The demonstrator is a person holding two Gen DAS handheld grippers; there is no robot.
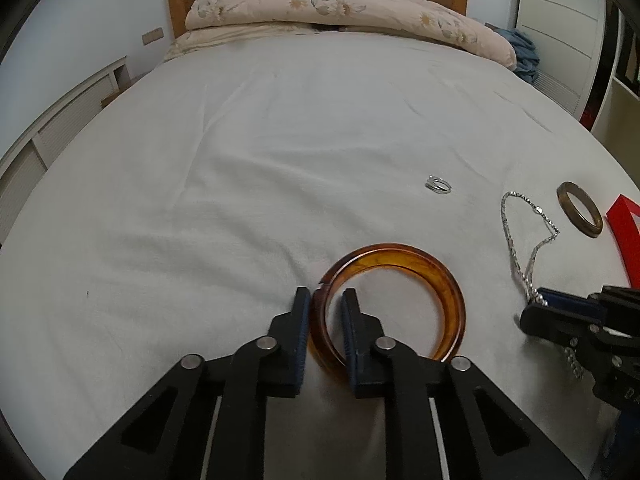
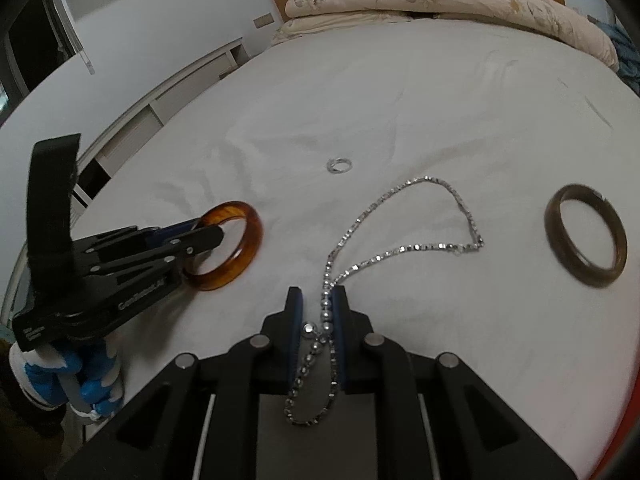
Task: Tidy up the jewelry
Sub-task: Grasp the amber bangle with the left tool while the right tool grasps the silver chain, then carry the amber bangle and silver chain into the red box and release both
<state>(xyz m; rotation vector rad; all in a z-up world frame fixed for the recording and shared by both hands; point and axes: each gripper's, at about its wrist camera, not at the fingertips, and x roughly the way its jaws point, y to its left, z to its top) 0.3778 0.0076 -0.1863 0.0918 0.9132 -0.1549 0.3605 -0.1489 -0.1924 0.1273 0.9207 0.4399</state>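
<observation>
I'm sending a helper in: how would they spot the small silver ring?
On the white bedsheet, look beyond the silver chain necklace, toward the pillows. The small silver ring lies alone there, far smaller than the amber bangle and dark brown bangle.
</observation>
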